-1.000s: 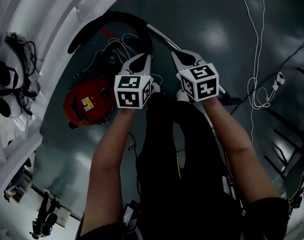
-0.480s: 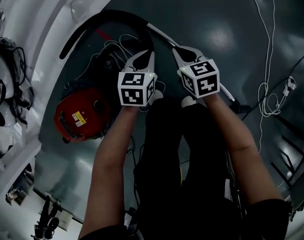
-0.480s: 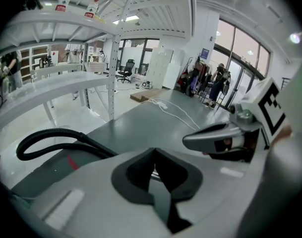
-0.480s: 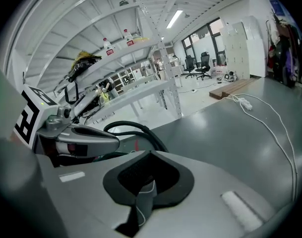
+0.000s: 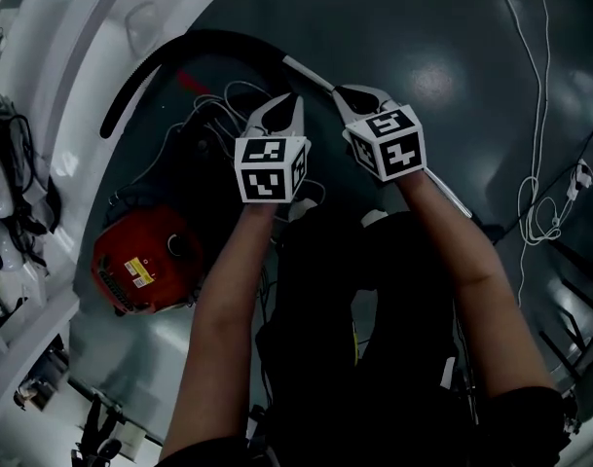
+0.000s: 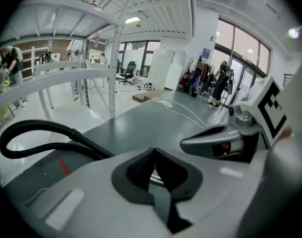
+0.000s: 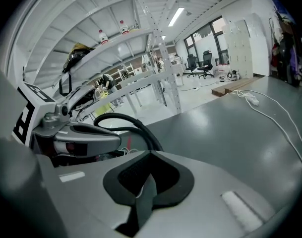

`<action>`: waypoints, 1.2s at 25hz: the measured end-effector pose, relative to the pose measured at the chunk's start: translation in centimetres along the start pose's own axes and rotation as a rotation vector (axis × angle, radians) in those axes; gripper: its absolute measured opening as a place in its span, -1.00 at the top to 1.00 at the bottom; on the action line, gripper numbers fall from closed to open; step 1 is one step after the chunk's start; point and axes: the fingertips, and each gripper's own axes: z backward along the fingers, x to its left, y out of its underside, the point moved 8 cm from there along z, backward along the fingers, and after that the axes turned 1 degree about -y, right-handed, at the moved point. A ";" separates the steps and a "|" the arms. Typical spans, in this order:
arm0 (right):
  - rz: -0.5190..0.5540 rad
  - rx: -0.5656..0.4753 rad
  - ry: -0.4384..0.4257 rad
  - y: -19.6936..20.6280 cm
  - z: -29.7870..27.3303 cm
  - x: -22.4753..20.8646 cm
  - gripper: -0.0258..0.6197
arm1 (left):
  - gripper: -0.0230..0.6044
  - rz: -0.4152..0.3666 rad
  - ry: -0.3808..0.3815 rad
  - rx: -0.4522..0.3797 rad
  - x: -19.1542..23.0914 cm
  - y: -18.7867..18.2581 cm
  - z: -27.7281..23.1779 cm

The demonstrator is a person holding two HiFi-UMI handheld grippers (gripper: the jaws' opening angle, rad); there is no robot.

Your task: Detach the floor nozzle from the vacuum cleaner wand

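The red vacuum cleaner (image 5: 143, 261) lies on the dark floor at the left of the head view. Its black hose (image 5: 208, 41) arcs over to the silver wand (image 5: 311, 74), which runs down to the right behind my right arm. The floor nozzle is hidden. My left gripper (image 5: 292, 99) and right gripper (image 5: 339, 92) hang side by side just above the wand's hose end, both shut and holding nothing. The left gripper view shows its jaws (image 6: 153, 151) closed, with the hose (image 6: 41, 128) beyond. In the right gripper view the jaws (image 7: 151, 155) are likewise closed, empty.
White shelving (image 5: 53, 76) lines the left side. A white cable (image 5: 539, 115) trails over the floor at the right, and thin white wires (image 5: 223, 100) lie beside the vacuum. My dark-clothed legs fill the lower middle. Desks and chairs (image 7: 205, 63) stand far off.
Both grippers have dropped toward the floor together, still shut. In the head view the vacuum has slid toward the lower left and the grippers now sit closer to the hose and wand.
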 end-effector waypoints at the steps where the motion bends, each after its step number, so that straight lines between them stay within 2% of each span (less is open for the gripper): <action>1: 0.007 -0.002 -0.008 0.0 -0.7 -0.4 0.93 | 0.90 -0.002 -0.007 -0.005 0.4 0.0 -0.6; 8: 0.046 -0.016 -0.027 0.9 -5.7 -3.4 0.93 | 0.90 0.004 -0.010 -0.064 1.4 -0.6 -5.6; 11: 0.061 -0.028 -0.068 1.2 -8.3 -3.9 0.93 | 0.90 0.003 -0.021 -0.099 2.5 -0.6 -7.4; 13: 0.068 -0.045 -0.098 1.2 -10.1 -4.3 0.93 | 0.90 -0.009 -0.033 -0.130 3.3 -0.8 -8.4; 16: 0.121 -0.056 -0.097 1.5 -12.3 -4.9 0.93 | 0.90 -0.031 -0.053 -0.167 4.6 -0.6 -9.7; 22: 0.156 -0.083 -0.113 1.8 -14.9 -5.3 0.93 | 0.90 -0.076 -0.082 -0.193 7.7 0.9 -11.6; 27: 0.199 -0.094 -0.102 1.3 -16.5 -6.0 0.93 | 0.90 0.014 -0.072 -0.219 10.1 1.6 -12.5; 30: 0.250 -0.098 -0.107 0.5 -17.2 -5.9 0.93 | 0.90 -0.058 -0.077 -0.219 11.3 1.4 -12.8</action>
